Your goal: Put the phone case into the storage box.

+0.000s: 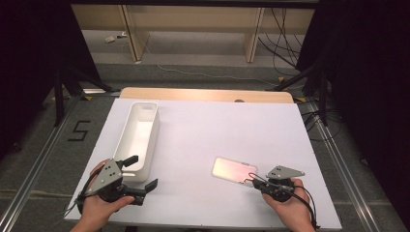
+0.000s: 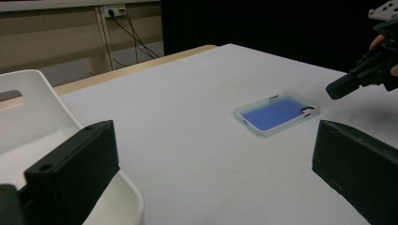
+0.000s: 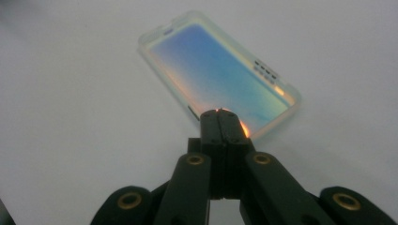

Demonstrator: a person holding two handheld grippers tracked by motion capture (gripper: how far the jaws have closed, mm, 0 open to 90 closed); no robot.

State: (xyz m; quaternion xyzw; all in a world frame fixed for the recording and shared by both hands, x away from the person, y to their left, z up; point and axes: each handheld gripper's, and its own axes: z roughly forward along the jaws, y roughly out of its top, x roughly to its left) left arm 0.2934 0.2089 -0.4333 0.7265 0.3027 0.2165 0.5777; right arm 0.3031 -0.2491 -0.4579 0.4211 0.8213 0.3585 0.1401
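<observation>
A phone case [image 1: 234, 170] lies flat on the white surface [image 1: 203, 135], towards the near right part of it. The case is translucent with a shimmering back that reads pinkish from the high view and blue from the two claw views; a camera cut-out sits at one corner and a row of small slots along one short edge.

The right claw [image 1: 252, 180] is held in the person's right hand [image 1: 290, 203] at the near right of the surface. Its two black jaws are pressed together with nothing between them, and their joined tip sits at the near edge of the phone case [image 3: 220, 75]; whether it touches the rim or hangs just over it cannot be told. From the left claw view, the same right claw [image 2: 334, 90] comes in from the upper right, its tip just beside the far corner of the phone case [image 2: 277, 113].

The left claw [image 1: 143, 172], in the person's left hand [image 1: 99, 205], rests at the near left with its jaws spread wide and empty. It sits at the near end of a long white tray [image 1: 140, 133], one jaw over the tray's rim [image 2: 28, 117]. The tray lies lengthwise along the left side of the surface, well apart from the phone case.
</observation>
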